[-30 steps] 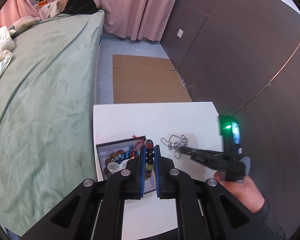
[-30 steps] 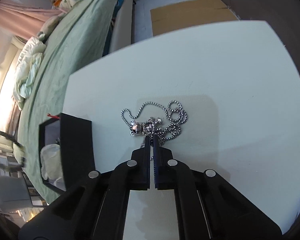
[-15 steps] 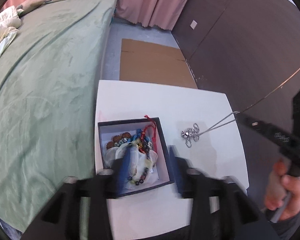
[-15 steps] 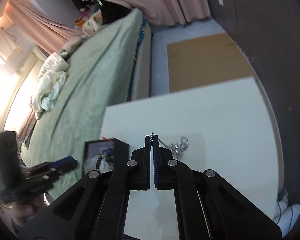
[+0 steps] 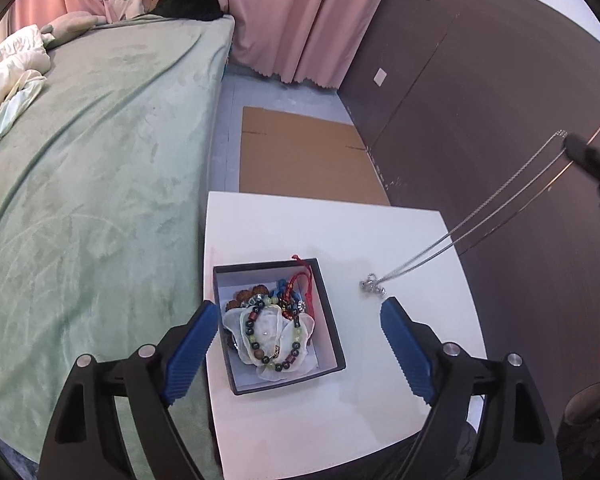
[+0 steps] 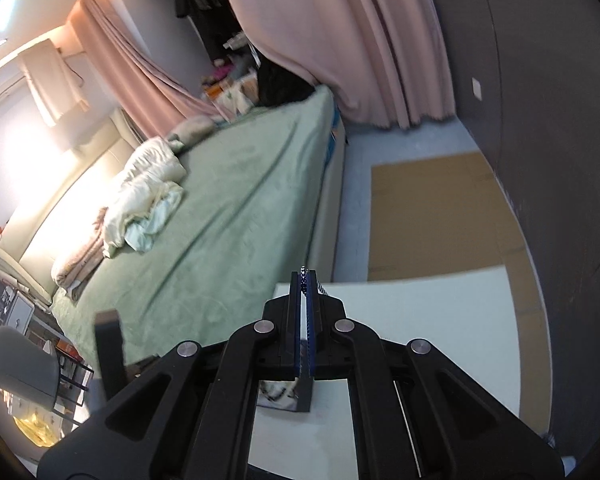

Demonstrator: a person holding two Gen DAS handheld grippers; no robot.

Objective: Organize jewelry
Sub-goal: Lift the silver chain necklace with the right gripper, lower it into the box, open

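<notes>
A black jewelry box (image 5: 328, 320) sits on the white table (image 5: 284, 224) and holds beaded bracelets (image 5: 274, 334) and red cords. My left gripper (image 5: 296, 332) is open wide and empty, high above the box. My right gripper (image 6: 305, 280) is shut on a silver chain necklace (image 5: 472, 232), which hangs taut from its tip (image 5: 572, 148); the pendant end (image 5: 372, 285) is at the table surface just right of the box. In the right wrist view only a bit of chain (image 6: 320, 287) shows at the fingertips, and the box corner (image 6: 304, 396) peeks out under the gripper.
A bed with a green cover (image 5: 92, 168) lies left of the table. Flat cardboard (image 5: 304, 156) lies on the floor beyond it. A dark wall (image 5: 480, 100) runs along the right. Pink curtains (image 5: 284, 16) hang at the back.
My left gripper dropped the beaded bracelet into the box, opened wide and rose. My right gripper lifted the silver chain up and to the right, stretching it out.
</notes>
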